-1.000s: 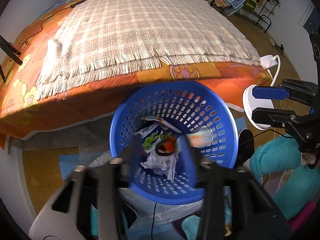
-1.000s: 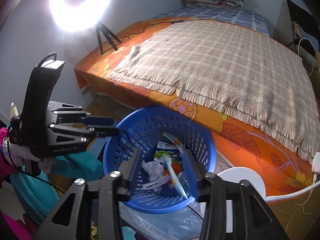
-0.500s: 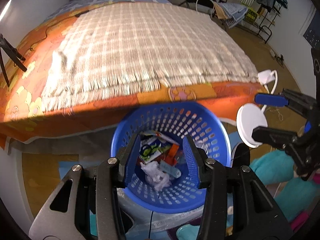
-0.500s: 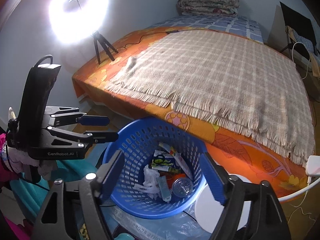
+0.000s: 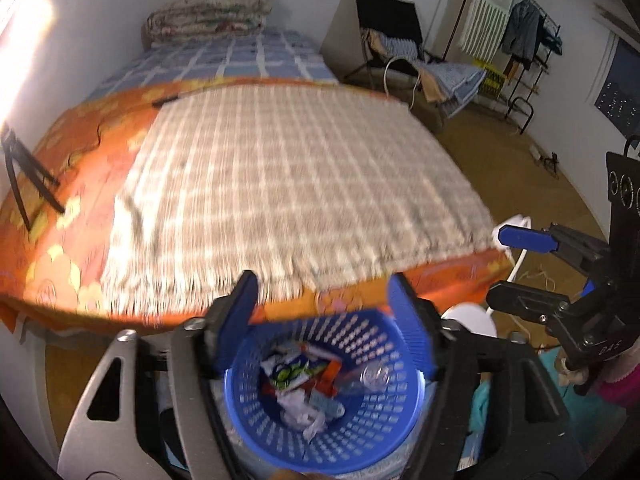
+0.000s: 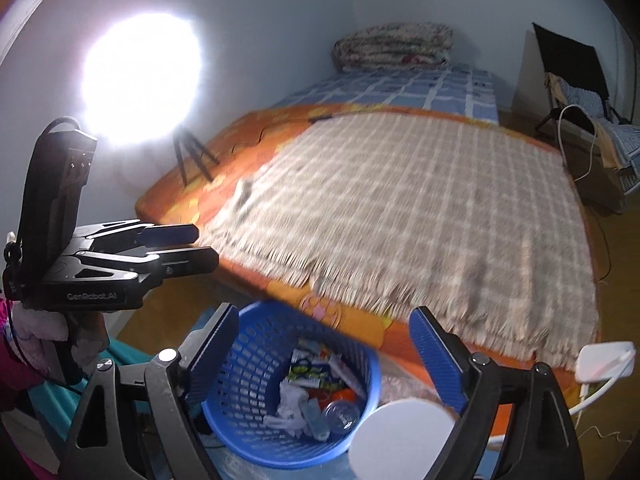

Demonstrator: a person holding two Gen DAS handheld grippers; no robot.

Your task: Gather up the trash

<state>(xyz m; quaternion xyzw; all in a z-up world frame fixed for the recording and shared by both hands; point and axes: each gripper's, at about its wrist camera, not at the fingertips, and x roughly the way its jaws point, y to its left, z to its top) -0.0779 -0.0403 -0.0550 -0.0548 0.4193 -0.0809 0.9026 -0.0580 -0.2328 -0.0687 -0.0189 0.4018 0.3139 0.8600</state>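
A blue perforated basket [image 5: 376, 332] stands on the floor at the foot of the bed; it also shows in the right wrist view [image 6: 256, 344]. Inside lie wrappers, crumpled paper and a clear cup [image 5: 374, 378] [image 6: 340, 414]. My left gripper [image 5: 326, 312] is open and empty above the basket. My right gripper [image 6: 324, 344] is open and empty above it too. Each gripper shows in the other's view, the right one [image 5: 520, 264] and the left one [image 6: 196, 246].
The bed with an orange cover [image 5: 80, 208] and a checked fringed blanket [image 5: 288, 184] lies just behind the basket. A white round object [image 6: 404, 436] sits right of the basket. A ring light on a tripod [image 6: 140, 76] stands left. A chair and a clothes rack [image 5: 520, 40] stand far right.
Both grippers have risen and tilted up away from the basket. The right gripper opened and let a blue stick-like piece fall into the basket. The left jaws opened wider.
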